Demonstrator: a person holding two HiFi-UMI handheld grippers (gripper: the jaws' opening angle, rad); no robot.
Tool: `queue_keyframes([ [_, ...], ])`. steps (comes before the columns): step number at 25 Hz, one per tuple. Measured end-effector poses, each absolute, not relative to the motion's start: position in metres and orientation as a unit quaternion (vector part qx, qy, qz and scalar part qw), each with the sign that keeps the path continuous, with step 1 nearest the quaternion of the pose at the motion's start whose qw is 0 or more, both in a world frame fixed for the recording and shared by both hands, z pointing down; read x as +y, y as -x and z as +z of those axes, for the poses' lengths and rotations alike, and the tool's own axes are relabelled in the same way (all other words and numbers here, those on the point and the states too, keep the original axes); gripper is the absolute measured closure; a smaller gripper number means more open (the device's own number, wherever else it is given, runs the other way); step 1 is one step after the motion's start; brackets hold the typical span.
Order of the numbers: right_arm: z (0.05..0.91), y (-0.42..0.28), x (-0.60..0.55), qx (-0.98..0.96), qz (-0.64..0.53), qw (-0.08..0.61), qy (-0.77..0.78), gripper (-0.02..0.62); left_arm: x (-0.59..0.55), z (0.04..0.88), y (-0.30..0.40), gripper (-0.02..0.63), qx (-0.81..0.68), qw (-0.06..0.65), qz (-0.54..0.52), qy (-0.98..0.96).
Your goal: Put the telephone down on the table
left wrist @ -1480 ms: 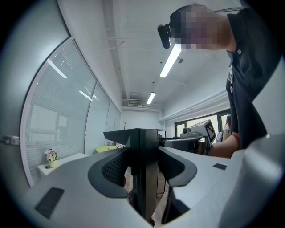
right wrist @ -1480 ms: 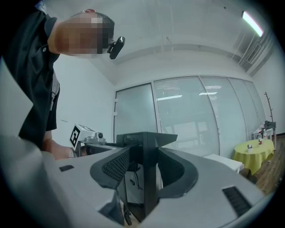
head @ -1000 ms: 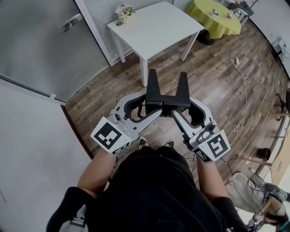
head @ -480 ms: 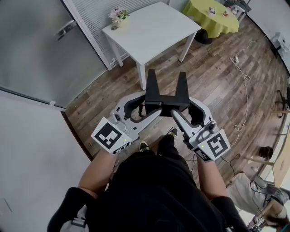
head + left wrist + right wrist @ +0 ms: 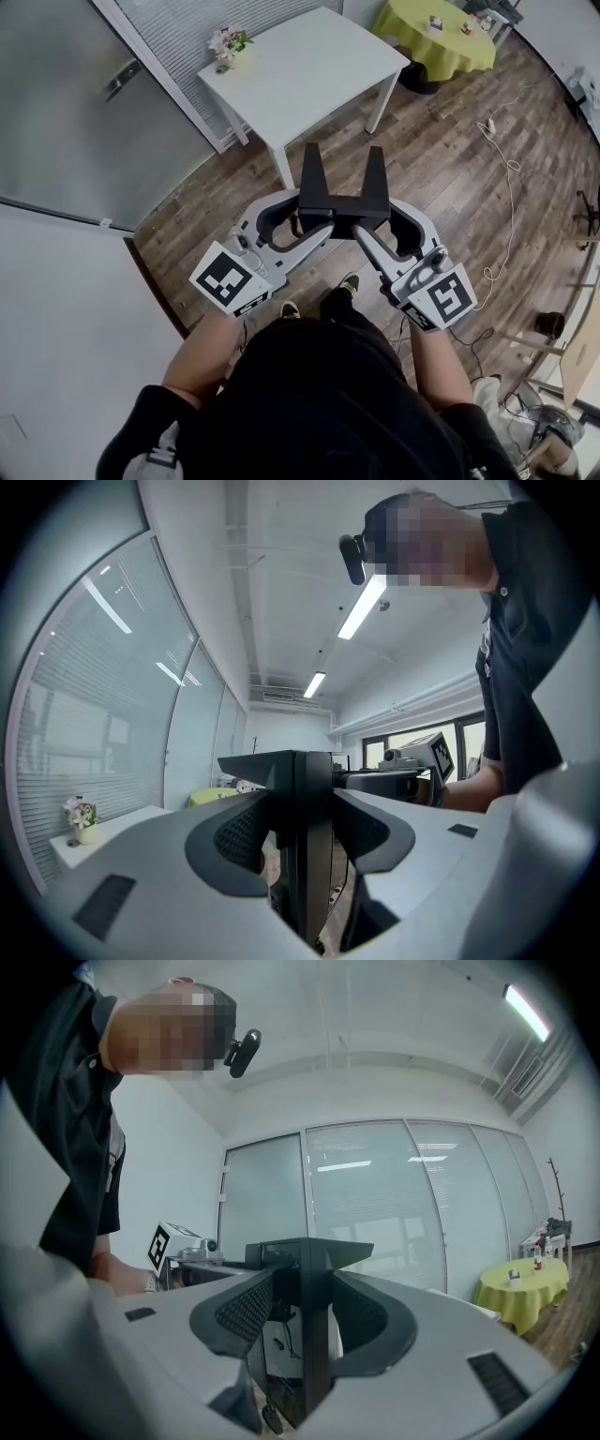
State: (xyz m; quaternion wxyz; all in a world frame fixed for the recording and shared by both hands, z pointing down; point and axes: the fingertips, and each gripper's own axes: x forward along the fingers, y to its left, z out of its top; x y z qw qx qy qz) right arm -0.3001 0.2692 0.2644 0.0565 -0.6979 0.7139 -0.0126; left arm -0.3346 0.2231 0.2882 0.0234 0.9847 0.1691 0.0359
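The telephone (image 5: 343, 201), a black piece with two upright prongs, hangs in the air in front of me, above the wood floor. My left gripper (image 5: 302, 221) clamps its left end and my right gripper (image 5: 371, 223) its right end, both pointing level towards each other. In the left gripper view the telephone (image 5: 306, 769) stands edge-on between the dark pads of the left gripper (image 5: 302, 804). The right gripper view shows the same: the telephone (image 5: 315, 1256) is edge-on inside the right gripper (image 5: 306, 1284). The white table (image 5: 309, 70) stands ahead, beyond the telephone.
A small flower pot (image 5: 225, 44) sits at the white table's far left corner. A frosted glass wall and door (image 5: 84, 103) run along the left. A round yellow-clothed table (image 5: 436, 33) stands farther back right. A white cable (image 5: 506, 169) trails across the floor on the right.
The white table and floor have slid left and nearer in the head view as the person steps forward. Both grippers keep the same hold on the telephone.
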Motion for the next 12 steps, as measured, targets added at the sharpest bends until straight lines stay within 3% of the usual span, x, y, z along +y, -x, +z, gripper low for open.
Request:
queue_keyframes([
  [12,0.276,0.199,0.288,0.718,-0.026,0.048,0.694,0.381,0.241,0.292,0.237,0.390,0.156,0.024,0.053,-0.986],
])
